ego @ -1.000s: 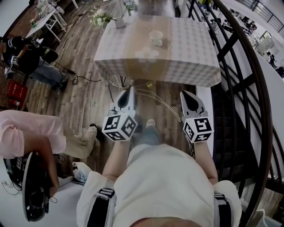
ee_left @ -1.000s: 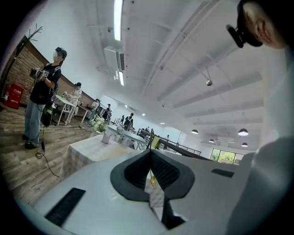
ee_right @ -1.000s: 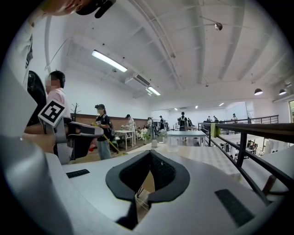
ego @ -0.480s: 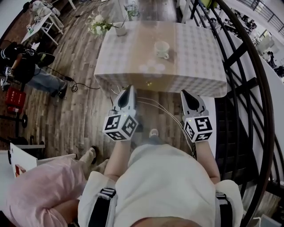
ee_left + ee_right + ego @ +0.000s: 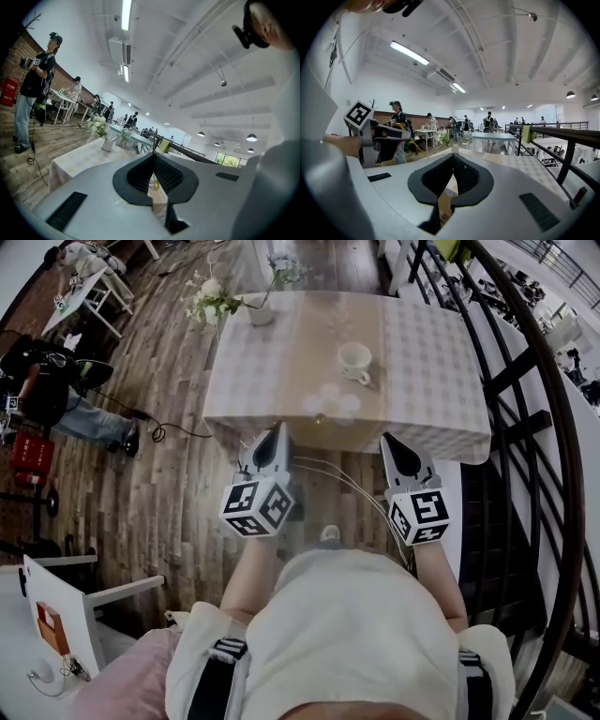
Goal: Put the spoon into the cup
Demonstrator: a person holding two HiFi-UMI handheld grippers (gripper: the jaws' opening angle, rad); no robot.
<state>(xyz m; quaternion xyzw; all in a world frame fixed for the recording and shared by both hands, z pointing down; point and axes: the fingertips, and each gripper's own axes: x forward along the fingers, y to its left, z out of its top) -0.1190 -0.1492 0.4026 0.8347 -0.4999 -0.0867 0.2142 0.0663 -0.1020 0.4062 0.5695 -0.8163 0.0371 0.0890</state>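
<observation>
**Desk:** What's in shot?

**Photographer:** One table under a pale checked cloth (image 5: 431, 381). The person's two forearms reach forward side by side. The grey left gripper (image 5: 275, 431) and grey right gripper (image 5: 390, 440) point at it, short of its edge.

**Desk:** Jaws?

**Photographer:** Both pairs pressed together, empty.

**Desk:** Smaller items?

**Photographer:** One white ceramic cup (image 5: 354, 359), right of centre. One small gold object (image 5: 320, 417) near the front edge is possibly the spoon.
</observation>
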